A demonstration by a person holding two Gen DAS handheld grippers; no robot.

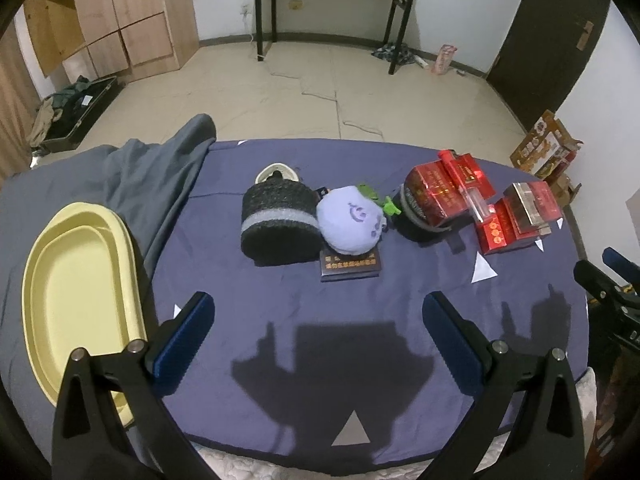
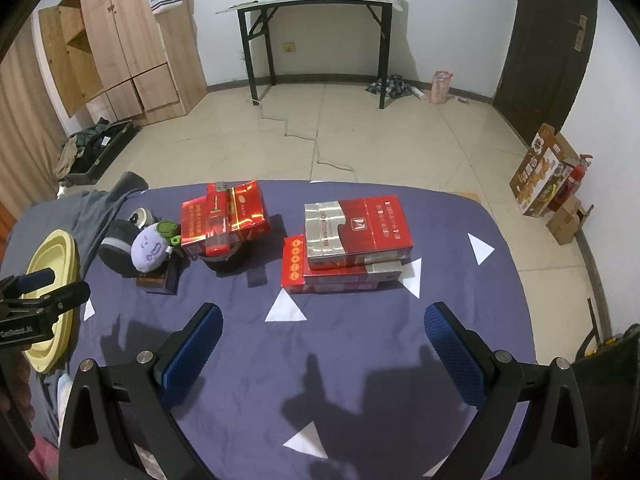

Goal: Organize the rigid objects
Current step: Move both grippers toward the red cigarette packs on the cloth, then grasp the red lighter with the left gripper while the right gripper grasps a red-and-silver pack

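On the purple cloth, a stack of red cigarette boxes [image 2: 352, 248] lies at centre right, seen too in the left wrist view as the stack of red boxes [image 1: 516, 216]. More red boxes [image 2: 224, 218] rest on a dark round object [image 1: 416, 216]. A dark brown box [image 1: 350, 266] lies under a lilac plush ball [image 1: 352, 220], beside a black knitted hat [image 1: 280, 224]. A yellow tray [image 1: 76, 292] sits at the left. My left gripper [image 1: 318, 322] is open and empty over the near cloth. My right gripper [image 2: 324, 336] is open and empty, short of the stack.
A grey garment [image 1: 160, 168] is bunched at the table's far left. The purple cloth [image 2: 360, 360] ends at the table's far edge, with tiled floor beyond. A folding table [image 2: 316, 36], a wooden wardrobe [image 2: 120, 40] and cartons [image 2: 544, 176] stand by the walls.
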